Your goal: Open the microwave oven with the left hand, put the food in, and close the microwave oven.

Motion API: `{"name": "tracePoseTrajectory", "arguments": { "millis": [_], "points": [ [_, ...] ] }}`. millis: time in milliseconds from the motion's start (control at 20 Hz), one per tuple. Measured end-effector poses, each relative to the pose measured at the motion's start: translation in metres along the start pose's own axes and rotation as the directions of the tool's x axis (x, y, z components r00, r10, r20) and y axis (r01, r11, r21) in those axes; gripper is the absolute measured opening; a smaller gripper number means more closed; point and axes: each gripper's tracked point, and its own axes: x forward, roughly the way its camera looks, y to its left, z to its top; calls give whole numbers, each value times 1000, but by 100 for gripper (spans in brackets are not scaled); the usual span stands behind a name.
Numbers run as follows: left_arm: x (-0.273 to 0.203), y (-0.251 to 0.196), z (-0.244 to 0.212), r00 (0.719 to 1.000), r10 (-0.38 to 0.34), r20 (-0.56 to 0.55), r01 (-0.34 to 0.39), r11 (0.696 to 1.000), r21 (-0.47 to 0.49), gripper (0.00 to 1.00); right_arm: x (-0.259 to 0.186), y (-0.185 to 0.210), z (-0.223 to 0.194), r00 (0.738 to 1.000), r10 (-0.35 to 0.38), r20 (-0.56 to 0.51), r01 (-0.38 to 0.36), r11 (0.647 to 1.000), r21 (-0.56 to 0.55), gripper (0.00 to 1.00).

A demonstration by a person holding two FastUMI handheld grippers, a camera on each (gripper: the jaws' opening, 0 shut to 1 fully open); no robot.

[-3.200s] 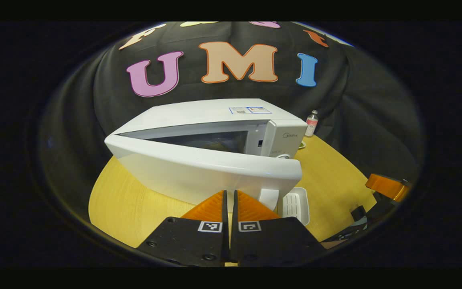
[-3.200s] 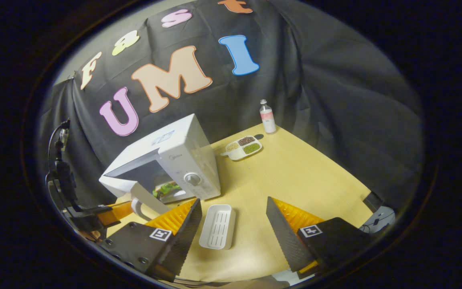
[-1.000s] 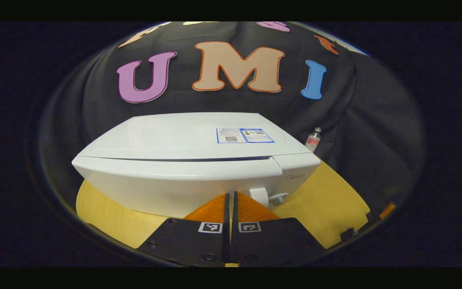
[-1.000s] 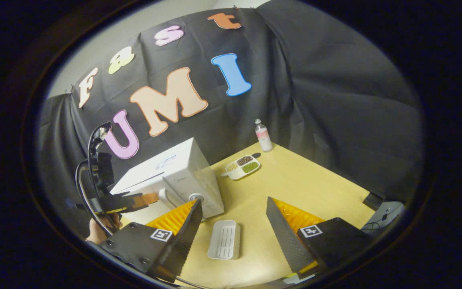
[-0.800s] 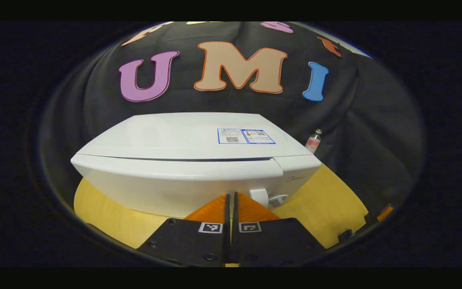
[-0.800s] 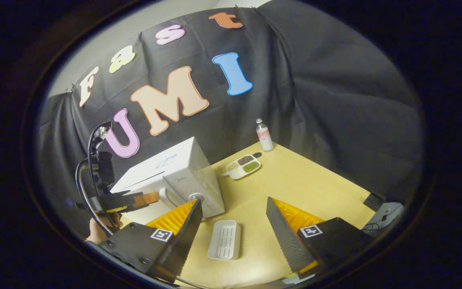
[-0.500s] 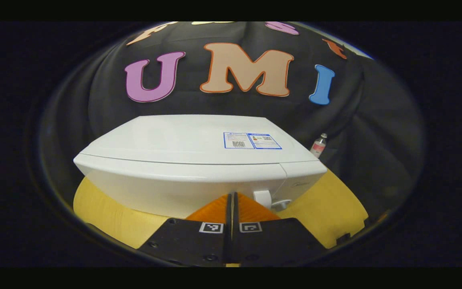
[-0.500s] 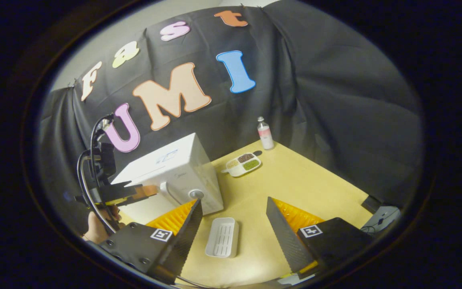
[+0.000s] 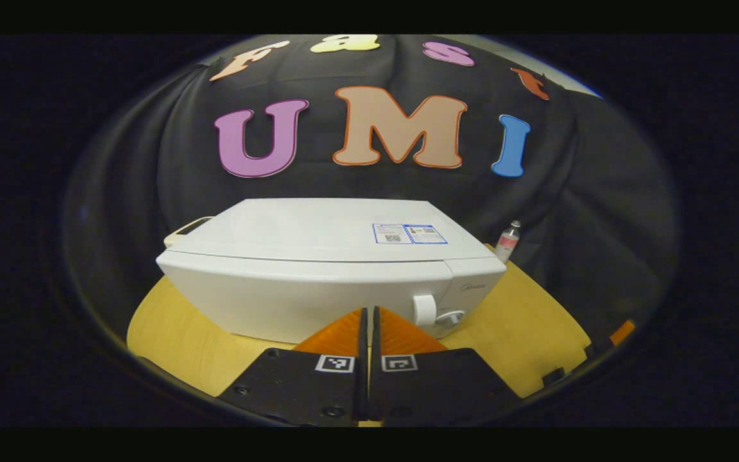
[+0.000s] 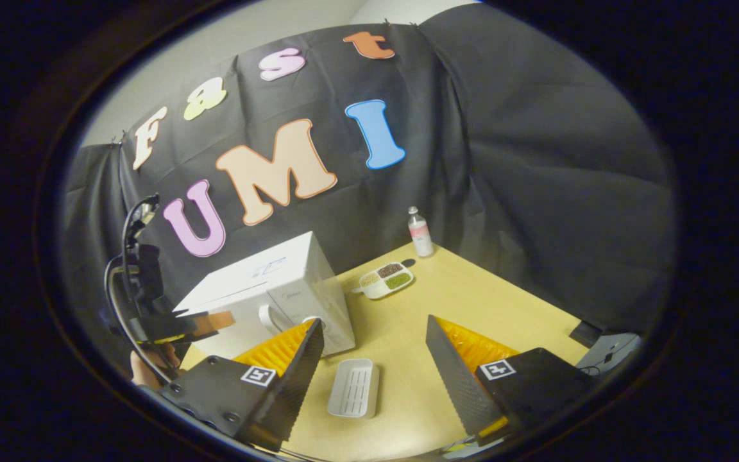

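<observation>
Left gripper view: fingers (image 9: 341, 333) together (empty).

Booth backdrop: draped black cloth wall (image 10: 536, 160), creased, wrapping two sides of the light yellow wooden desk (image 10: 472, 301). Pale plain wall (image 10: 215, 45) shows above the cloth. Lighting even, soft shadows on desk.

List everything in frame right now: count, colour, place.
microwave: 1, white, door shut, left part of table
table: 1, light wood
tray: 1, white, slotted, empty, in front of microwave
divided dish: 1, white, holding brown and green grains, behind microwave
bottle: 1, clear with pink label, table's far corner
left gripper: 1, orange and black, shut, in front of microwave
right gripper: 1, orange and black, open, above tray
hand: 1, holding left gripper
</observation>
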Motion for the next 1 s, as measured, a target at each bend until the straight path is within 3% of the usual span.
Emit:
{"name": "tracePoseTrajectory", "arguments": {
  "millis": [50, 100, 150, 250, 300, 350, 450, 500, 550, 600, 700, 750, 800, 850, 1000],
  "points": [
    [-8, 3, 1, 1000, 9, 11, -9, 1000, 3, 0, -1, 0, 0, 1000, 2, 3, -2, 1000, -3, 99],
    [-19, 10, 3, 1000, 20, 20, -20, 1000, 5, 1, -2, 1, 1, 1000, 6, 5, -6, 1000, -6, 99],
    [-30, 16, 4, 999, 35, 31, -35, 999, 8, 1, -3, 2, 2, 1000, 13, 5, -13, 1000, -10, 89],
    [-53, 30, 7, 997, 67, 49, -67, 998, 13, 0, -5, 7, 6, 999, 38, 15, -38, 999, -16, 89],
    [-64, 39, 8, 995, 87, 57, -89, 996, 16, 1, -6, 11, 10, 998, 51, 29, -50, 999, -19, 99],
    [-75, 46, 8, 992, 112, 65, -113, 993, 17, 2, -7, 16, 16, 997, 67, 43, -66, 997, -27, 89],
    [-95, 62, 10, 984, 161, 81, -163, 987, 14, 13, -6, 28, 22, 993, 104, 52, -102, 994, -48, 89],
    [-104, 69, 13, 979, 183, 93, -184, 983, 6, 18, -5, 35, 24, 991, 126, 48, -123, 991, -58, 98],
    [-112, 73, 15, 974, 199, 107, -200, 980, -3, 25, -5, 43, 26, 988, 149, 44, -146, 987, -72, 98],
    [-108, 75, 17, 970, 213, 117, -213, 977, -16, 41, -4, 51, 33, 983, 175, 50, -170, 981, -90, 89],
    [-120, 87, 26, 961, 244, 131, -240, 970, -45, 97, -3, 67, 50, 973, 221, 71, -208, 966, -156, 89],
    [-125, 88, 20, 957, 255, 136, -248, 967, -62, 99, -3, 73, 58, 968, 238, 82, -218, 956, -197, 98],
    [-131, 91, 21, 957, 255, 135, -246, 966, -79, 95, -2, 78, 66, 964, 251, 91, -223, 945, -240, 89],
    [-135, 95, 24, 955, 262, 139, -249, 963, -101, 96, -2, 84, 73, 960, 261, 100, -225, 934, -277, 98],
    [-155, 115, 45, 932, 311, 188, -287, 947, -143, 96, -6, 102, 85, 949, 297, 100, -249, 909, -335, 99]
  ]
}}
